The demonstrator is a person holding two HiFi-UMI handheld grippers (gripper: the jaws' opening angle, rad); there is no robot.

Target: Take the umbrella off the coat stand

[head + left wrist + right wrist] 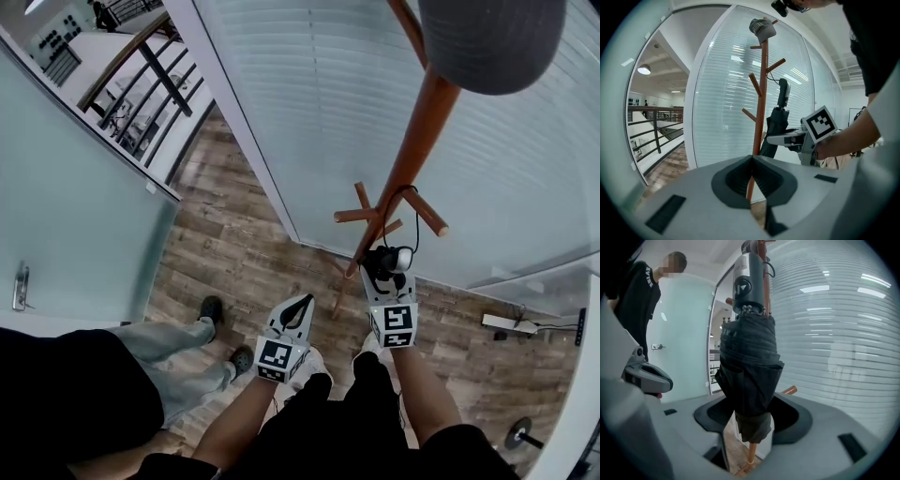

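Glass wall (pixel 328 84) and plank floor (pixel 234 244): umbrella (pixel 750 366) caught, cord not yet free.
Right gripper (pixel 750 416) is clenched round the folded umbrella, which hangs by its cord (pixel 416 230) from a peg (pixel 429 216) of the coat stand (pixel 412 150); left gripper (pixel 752 159) is pressed shut on nothing, close by. Pull sideways and I reckon the cord snags the upturned peg, rocking the stand and shaking off the hat (pixel 492 42) on top.

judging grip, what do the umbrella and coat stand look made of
Umbrella: dark, matte woven-looking fabric, by its soft folds; its handle looks like smooth grey plastic. Coat stand: likely wood, reddish-brown with a slight sheen.
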